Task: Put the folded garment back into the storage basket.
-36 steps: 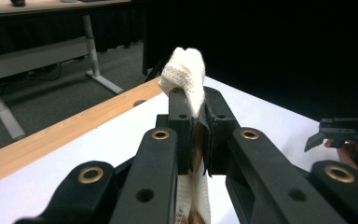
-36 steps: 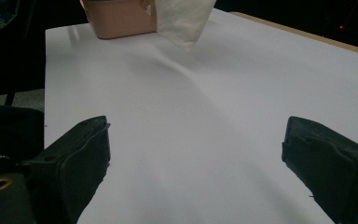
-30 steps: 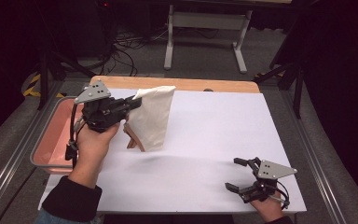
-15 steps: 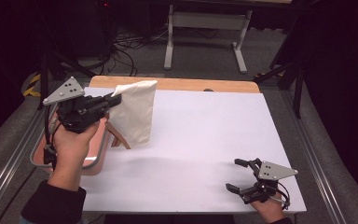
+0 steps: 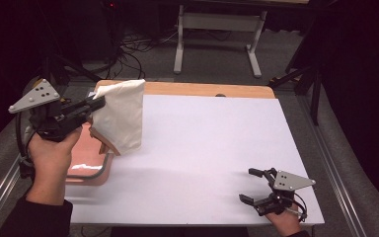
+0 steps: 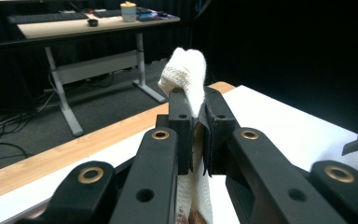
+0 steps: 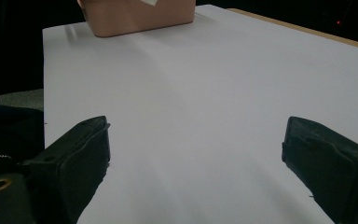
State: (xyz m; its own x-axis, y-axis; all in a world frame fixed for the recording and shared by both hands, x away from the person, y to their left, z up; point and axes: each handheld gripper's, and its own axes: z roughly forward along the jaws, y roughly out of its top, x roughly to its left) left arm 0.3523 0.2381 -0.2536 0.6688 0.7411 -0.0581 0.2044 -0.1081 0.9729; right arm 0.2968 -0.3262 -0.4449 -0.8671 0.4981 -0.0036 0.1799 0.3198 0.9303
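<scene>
Two grippers share the work unevenly: the left gripper pinches the top edge of a white cloth so it hangs free above the pink tray at the table's left – the right gripper idles near right, fingers spread.

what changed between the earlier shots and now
The left gripper, shut on the white cloth throughout, carried it leftward from the white table to above the pink tray; a brown thing hangs beneath the cloth. The right gripper stayed put at the near right corner, jaws open.
</scene>
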